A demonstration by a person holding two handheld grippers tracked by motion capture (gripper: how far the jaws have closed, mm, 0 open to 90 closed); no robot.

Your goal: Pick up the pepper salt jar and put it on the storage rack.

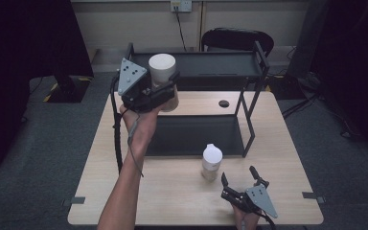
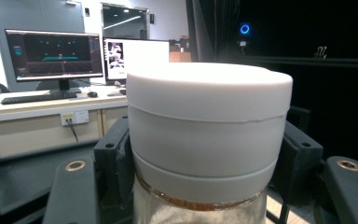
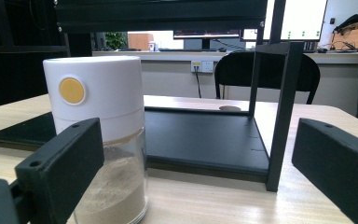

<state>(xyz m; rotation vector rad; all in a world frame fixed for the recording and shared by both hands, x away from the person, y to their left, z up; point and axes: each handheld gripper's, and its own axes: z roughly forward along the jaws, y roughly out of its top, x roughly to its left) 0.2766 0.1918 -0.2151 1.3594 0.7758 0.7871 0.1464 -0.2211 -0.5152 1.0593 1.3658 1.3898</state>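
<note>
Left gripper [image 1: 165, 91] – clamped on white-lidded jar [image 1: 163, 72] | right gripper [image 1: 242, 181] – jaws apart, idle beside second jar [image 1: 212, 162] | advice: keep jar upright, clear black shelf rack [image 1: 249, 72] rim before lowering

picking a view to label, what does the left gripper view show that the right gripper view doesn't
Left gripper view: a white-lidded jar clamped between its jaws, raised, with monitors on a desk behind. Right gripper view: a second jar of tan powder with a yellow dot on its lid, standing on the table before the black shelf, jaws open. Both: black jaws and a white-lidded jar up close.
</note>
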